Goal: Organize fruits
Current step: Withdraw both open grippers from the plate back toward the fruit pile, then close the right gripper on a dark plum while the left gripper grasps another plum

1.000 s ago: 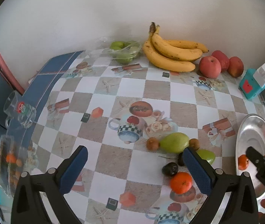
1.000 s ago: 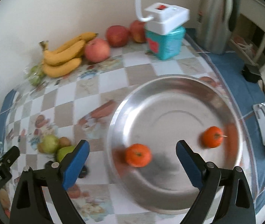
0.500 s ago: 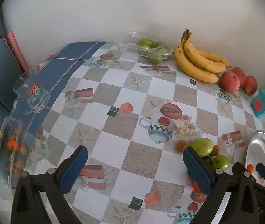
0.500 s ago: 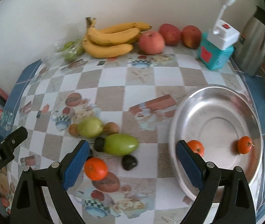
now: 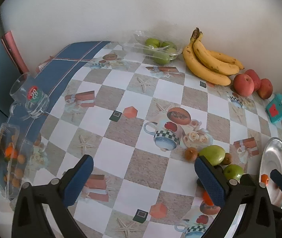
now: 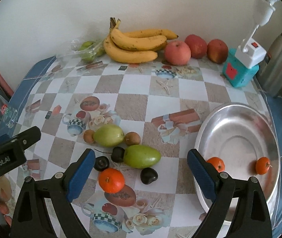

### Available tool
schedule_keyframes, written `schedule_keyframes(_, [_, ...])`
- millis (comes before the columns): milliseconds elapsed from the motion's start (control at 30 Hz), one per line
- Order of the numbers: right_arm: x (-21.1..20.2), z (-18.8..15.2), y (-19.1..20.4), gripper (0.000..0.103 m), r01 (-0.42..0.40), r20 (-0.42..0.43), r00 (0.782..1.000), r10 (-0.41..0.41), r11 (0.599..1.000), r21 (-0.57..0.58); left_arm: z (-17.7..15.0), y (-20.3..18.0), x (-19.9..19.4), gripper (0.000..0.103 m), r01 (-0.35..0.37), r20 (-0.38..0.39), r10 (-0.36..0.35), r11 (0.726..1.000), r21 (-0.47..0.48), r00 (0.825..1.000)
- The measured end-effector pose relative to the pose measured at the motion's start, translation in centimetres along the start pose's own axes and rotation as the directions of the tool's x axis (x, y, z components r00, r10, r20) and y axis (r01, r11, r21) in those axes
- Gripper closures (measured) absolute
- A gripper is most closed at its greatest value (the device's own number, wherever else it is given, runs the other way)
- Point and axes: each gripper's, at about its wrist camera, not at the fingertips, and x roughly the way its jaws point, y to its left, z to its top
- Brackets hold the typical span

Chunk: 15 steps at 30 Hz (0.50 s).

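right tool [image 6: 141,170] spread, empty, low over desk [image 6: 133,103], tangerine [image 6: 111,180] lower centre between its fingers | left tool [image 5: 143,175] spread, empty, over bare checks | metal plate [image 6: 238,123] right of frame holds 2 tangerines | bananas [image 6: 135,43] upper centre

A glass mug [image 5: 29,97] on the blue cloth edge — teal box [image 6: 239,71] and steel thermos [image 6: 277,65] opposite.
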Motion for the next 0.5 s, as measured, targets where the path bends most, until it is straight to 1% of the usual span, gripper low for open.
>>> schedule_keyframes(67, [0.0, -0.1, 0.1, 0.009, -0.015, 0.000, 1.000, 0.015, 1.000, -0.002, -0.1, -0.2, 0.2, 0.000, 0.008, -0.007, -0.008, 1.000, -0.003, 1.000])
schedule_keyframes(167, [0.7, -0.3, 0.0, 0.009, -0.040, -0.027, 0.999, 0.041, 0.999, 0.006, -0.1, -0.4, 0.6, 0.000, 0.022, -0.021, -0.023, 1.000, -0.021, 1.000])
schedule_keyframes(267, [1.3, -0.5, -0.5, 0.009, -0.064, -0.047, 0.997, 0.066, 0.997, 0.031, -0.1, -0.5, 1.1, 0.000, 0.061, -0.039, -0.062, 0.997, -0.044, 0.997])
schedule_keyframes(333, [1.4, -0.6, -0.7, 0.015, -0.074, -0.053, 0.996, 0.076, 0.997, 0.033, -0.2, -0.7, 1.5, 0.000, 0.102, -0.057, -0.105, 0.993, -0.064, 0.993])
schedule_keyframes(400, [1.7, -0.6, -0.7, 0.037, -0.079, -0.067, 0.994, 0.081, 0.996, 0.032, -0.3, -1.0, 2.1, 0.000, 0.144, -0.083, -0.151, 0.986, -0.086, 0.985])
schedule_keyframes(433, [2.0, -0.7, -0.8, 0.041, -0.080, -0.079, 0.993, 0.083, 0.996, 0.033, -0.5, -1.3, 2.5, 0.000, 0.164, -0.098, -0.173, 0.982, -0.094, 0.980])
schedule_keyframes(500, [2.4, -0.9, -0.9, 0.043, -0.076, -0.095, 0.992, 0.079, 0.996, 0.036, -0.7, -1.9, 3.2, 0.002, 0.190, -0.127, -0.201, 0.977, -0.098, 0.971])
